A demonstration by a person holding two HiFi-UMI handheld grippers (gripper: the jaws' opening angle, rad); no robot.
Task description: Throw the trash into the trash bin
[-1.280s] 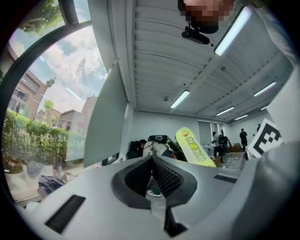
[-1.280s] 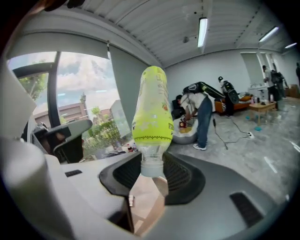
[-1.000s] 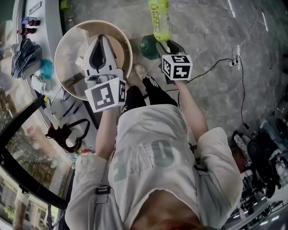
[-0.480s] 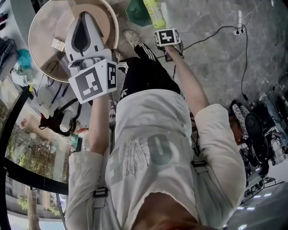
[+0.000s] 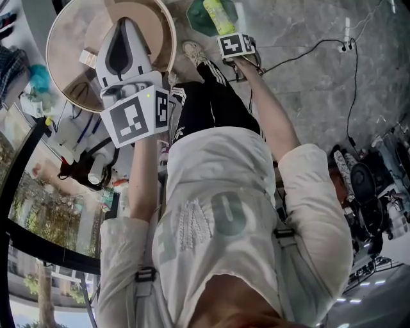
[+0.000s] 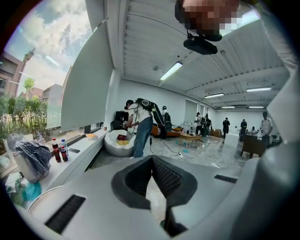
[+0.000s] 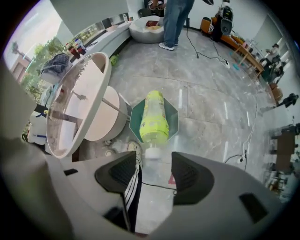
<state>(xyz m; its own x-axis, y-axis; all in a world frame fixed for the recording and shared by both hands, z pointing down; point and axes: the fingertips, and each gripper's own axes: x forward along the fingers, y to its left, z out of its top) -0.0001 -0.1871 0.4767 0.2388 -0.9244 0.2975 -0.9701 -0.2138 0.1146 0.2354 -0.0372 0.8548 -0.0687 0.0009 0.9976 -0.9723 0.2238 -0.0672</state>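
A yellow-green plastic bottle (image 7: 153, 119) with a white cap (image 7: 152, 153) hangs neck-up in the mouth of the green hexagonal trash bin (image 7: 172, 123) on the floor. My right gripper (image 7: 152, 161) points straight down over it. Its jaws are opening, the cap sits just beyond the tips, and the pads stand clear of it. In the head view the bottle (image 5: 216, 14) and bin (image 5: 196, 19) lie just past the right gripper (image 5: 234, 42). My left gripper (image 5: 125, 25) hovers over the round table (image 5: 64, 29), jaws shut at the tips (image 6: 152, 159), holding nothing.
The round glass-topped table (image 7: 75, 103) stands close to the bin's left. My shoe (image 5: 192, 50) is beside the bin. A cable (image 5: 307, 48) runs across the marble floor to a power strip (image 5: 348, 25). Cola bottles (image 6: 58, 151) stand on a window ledge; people (image 6: 140, 126) stand farther off.
Both grippers have come down. The right one tipped to point downward and carried the bottle over the bin. The left one still hangs above the round table.
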